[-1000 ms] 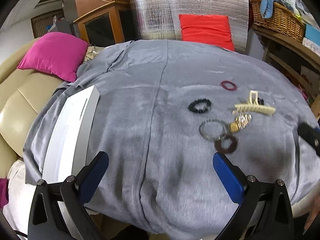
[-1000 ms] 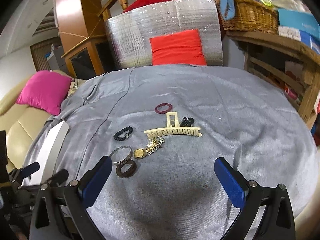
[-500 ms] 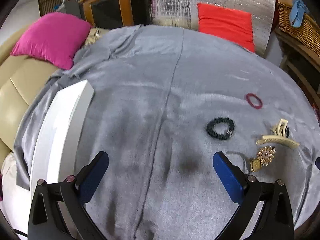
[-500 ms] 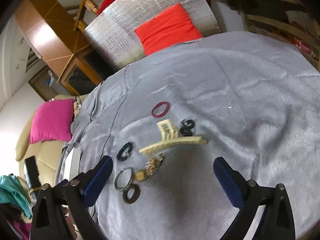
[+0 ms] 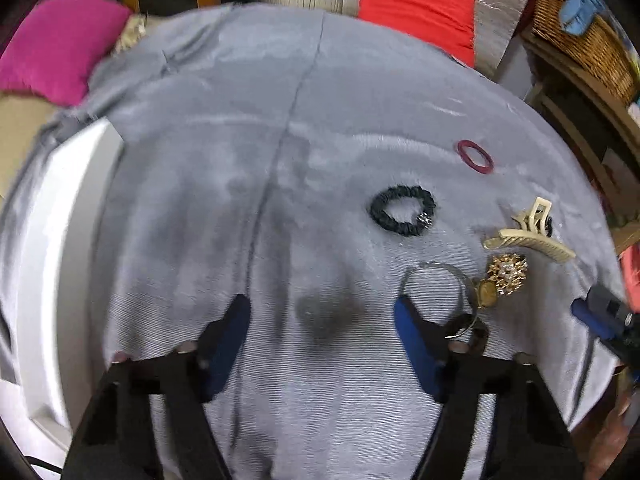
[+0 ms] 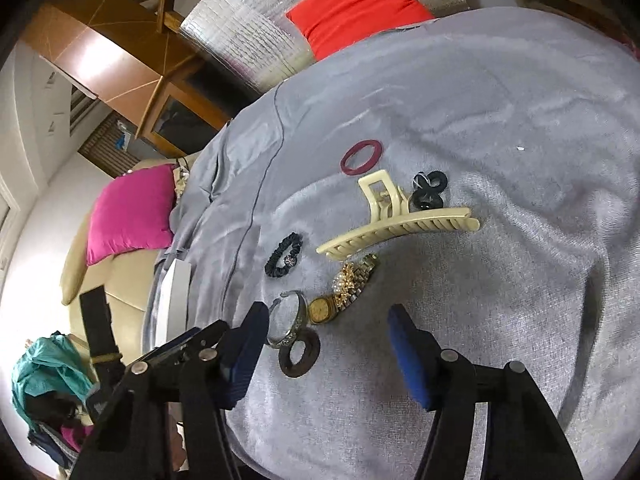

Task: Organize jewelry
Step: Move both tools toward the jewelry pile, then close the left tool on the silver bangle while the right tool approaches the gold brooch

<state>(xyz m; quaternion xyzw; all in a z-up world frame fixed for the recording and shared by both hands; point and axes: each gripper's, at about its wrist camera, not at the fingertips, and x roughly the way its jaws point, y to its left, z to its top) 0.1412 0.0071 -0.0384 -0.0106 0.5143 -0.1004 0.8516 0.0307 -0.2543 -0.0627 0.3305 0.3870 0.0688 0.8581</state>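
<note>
Your left gripper [image 5: 320,312] and right gripper [image 6: 326,320] have just been closing and stand half-wide, holding nothing, while the jewelry, a silver bangle [image 6: 289,320], gold watch [image 6: 340,292] and brown ring [image 6: 300,354], lies on the grey cloth [image 6: 480,120] between the right pads.

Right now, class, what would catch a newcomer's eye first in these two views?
The little cluster of accessories on the grey cloth: a long cream claw clip lies across the middle, with a gold watch just below it and a maroon ring above. The two bright cushions behind also stand out, red at the far edge and pink to the left on the beige sofa.
</note>
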